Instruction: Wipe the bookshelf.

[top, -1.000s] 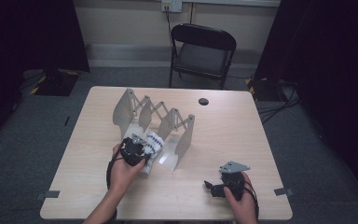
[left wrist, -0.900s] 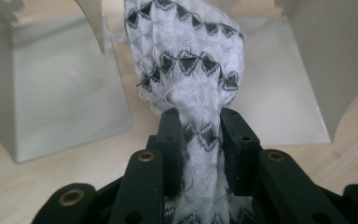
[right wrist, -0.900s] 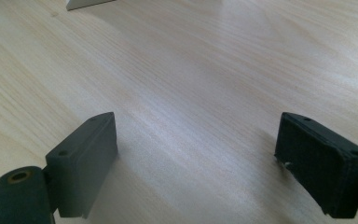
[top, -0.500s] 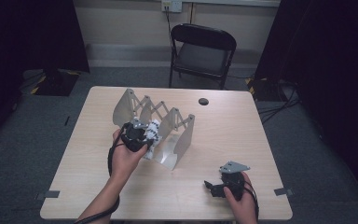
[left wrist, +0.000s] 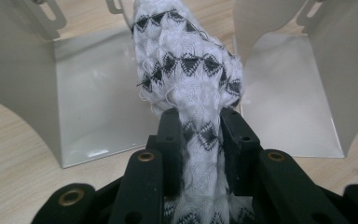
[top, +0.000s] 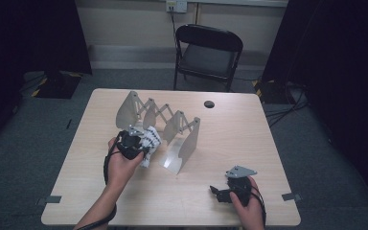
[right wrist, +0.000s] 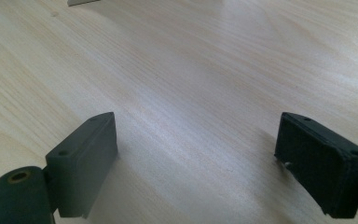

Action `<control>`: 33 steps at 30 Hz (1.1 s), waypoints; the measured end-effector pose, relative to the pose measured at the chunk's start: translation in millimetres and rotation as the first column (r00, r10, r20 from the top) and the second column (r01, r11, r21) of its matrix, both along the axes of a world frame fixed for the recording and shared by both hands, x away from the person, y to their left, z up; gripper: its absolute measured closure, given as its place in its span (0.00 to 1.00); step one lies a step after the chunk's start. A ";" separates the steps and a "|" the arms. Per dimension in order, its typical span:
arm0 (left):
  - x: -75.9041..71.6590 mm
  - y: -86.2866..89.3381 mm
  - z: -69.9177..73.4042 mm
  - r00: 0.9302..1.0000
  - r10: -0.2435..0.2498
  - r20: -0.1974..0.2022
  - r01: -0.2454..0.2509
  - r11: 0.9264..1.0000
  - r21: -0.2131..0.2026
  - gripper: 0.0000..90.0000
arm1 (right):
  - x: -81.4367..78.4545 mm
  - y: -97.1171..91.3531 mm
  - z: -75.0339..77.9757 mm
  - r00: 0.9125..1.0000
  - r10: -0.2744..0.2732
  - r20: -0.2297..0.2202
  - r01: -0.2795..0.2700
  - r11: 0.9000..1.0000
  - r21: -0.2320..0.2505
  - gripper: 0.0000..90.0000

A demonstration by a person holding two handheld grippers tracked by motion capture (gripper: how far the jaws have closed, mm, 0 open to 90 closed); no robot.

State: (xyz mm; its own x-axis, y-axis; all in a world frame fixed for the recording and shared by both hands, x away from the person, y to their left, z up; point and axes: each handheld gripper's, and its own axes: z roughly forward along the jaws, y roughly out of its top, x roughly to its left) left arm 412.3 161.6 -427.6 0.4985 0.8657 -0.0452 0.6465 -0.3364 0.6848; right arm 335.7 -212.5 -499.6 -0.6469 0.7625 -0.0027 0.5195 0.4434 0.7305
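Note:
A rolled white cloth with black diamond patterns is pinched between the two black jaws of my left gripper, which is shut on it. In the high view that cloth is held by the left gripper at the front of a grey accordion rack of upright plates, its tip pointing into a slot between two plates. My right gripper rests low near the table's front right, its jaws open over bare wood.
A light wooden table carries a small black disc near its far edge. A black folding chair stands behind the table. Cables lie on the grey floor at the right.
My left hand carried the cloth up from the table's near side to the rack, then shifted slightly back. The right hand stayed put.

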 end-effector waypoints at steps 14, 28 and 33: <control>9.5 -26.5 36.3 0.995 -0.059 0.085 0.063 0.997 -0.043 0.79 | -0.2 0.1 0.0 1.000 -0.001 -0.001 0.001 1.000 0.000 0.14; 9.1 -40.3 25.4 0.990 -0.120 0.072 0.123 0.992 -0.028 0.79 | -0.2 0.0 0.0 1.000 0.001 0.001 -0.001 1.000 -0.001 0.14; 12.1 -40.8 9.9 0.990 -0.128 0.053 0.129 0.991 -0.021 0.79 | -0.3 0.1 0.0 1.000 0.002 0.000 -0.002 1.000 -0.001 0.14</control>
